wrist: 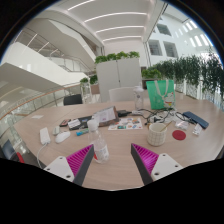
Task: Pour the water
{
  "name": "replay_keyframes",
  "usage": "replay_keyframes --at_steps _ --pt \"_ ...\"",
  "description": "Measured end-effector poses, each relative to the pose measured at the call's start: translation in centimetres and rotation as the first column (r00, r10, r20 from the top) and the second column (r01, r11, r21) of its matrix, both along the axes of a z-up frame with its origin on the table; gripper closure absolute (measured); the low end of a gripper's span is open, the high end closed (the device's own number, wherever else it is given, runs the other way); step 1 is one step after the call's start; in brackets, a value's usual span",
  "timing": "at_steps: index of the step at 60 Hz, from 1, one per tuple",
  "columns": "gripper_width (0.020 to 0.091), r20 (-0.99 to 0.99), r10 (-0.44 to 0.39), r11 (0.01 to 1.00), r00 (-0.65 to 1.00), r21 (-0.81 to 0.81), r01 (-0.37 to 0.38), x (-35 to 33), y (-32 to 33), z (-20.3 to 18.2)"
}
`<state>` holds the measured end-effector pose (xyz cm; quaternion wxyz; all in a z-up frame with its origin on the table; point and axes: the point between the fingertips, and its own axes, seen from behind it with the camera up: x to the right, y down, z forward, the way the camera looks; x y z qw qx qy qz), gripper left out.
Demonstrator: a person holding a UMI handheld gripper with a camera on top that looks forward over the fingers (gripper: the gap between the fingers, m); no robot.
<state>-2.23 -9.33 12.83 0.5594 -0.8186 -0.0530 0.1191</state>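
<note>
Bright atrium balconies and a row of potted plants (190,70) fill the upper half of the frame, and below them a round wooden surface (120,160) spreads across the middle, strewn with small items.

Toward the lower middle stands a clear bottle (101,146), upright on the surface, just ahead of the tongs (110,158) and roughly in line with the gap between them. To the right of centre sits a pale cup (157,132), with a small red disc (179,133) just beside it further right, and a green bag (160,94) stands behind them in the upper right of the surface. A white chair (128,96) shows at the far edge.

The tongs are spread apart and hold nothing; their pink pads (82,158) frame the bottle's base from either side with clear gaps. They point level across the surface, held low and slightly back from the bottle.

The step in hand looks like the approach to grasp the bottle. To do it well, the tongs should go straight forward so that the bottle's body sits centred between the pads, then close at mid-height rather than near the cap, so it does not tip. The bottle looks light and slick, so a firm, square grip matters. The cup is likely the target, near enough for a short carry to the right.
</note>
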Motion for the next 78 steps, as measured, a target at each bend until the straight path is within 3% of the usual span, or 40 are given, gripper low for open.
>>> replay_keyframes --at_steps 11,28,31,35,39,51,61,65,70,78 --pt "0.0274 0.017 0.109 0.993 0.994 0.035 -0.109 -6.1 4.1 -3.1" --pt "0.0269 0.014 0.127 0.991 0.992 0.05 -0.127 -9.6 10.9 -6.5" --pt "0.0331 0.017 0.133 0.99 0.991 0.052 -0.134 -9.9 11.7 -6.9" --pt "0.0542 0.012 0.133 0.99 0.991 0.055 -0.133 -10.1 13.0 -7.2" --pt "0.0559 0.034 0.105 0.991 0.994 0.075 -0.108 -9.8 12.8 -6.9" --pt "0.0671 0.032 0.146 0.986 0.989 0.078 -0.148 -10.4 12.9 -7.0" --pt "0.069 0.028 0.162 0.987 0.986 0.014 -0.162 -10.4 13.2 -7.3" --pt "0.069 -0.039 0.144 0.99 0.989 -0.006 -0.144 -9.8 13.8 -5.8" --pt "0.0688 -0.181 0.098 0.995 0.979 0.006 -0.099 -7.8 15.4 -0.7" --pt "0.0688 -0.547 -0.057 0.994 0.835 -0.106 -0.002 -3.4 18.3 4.1"
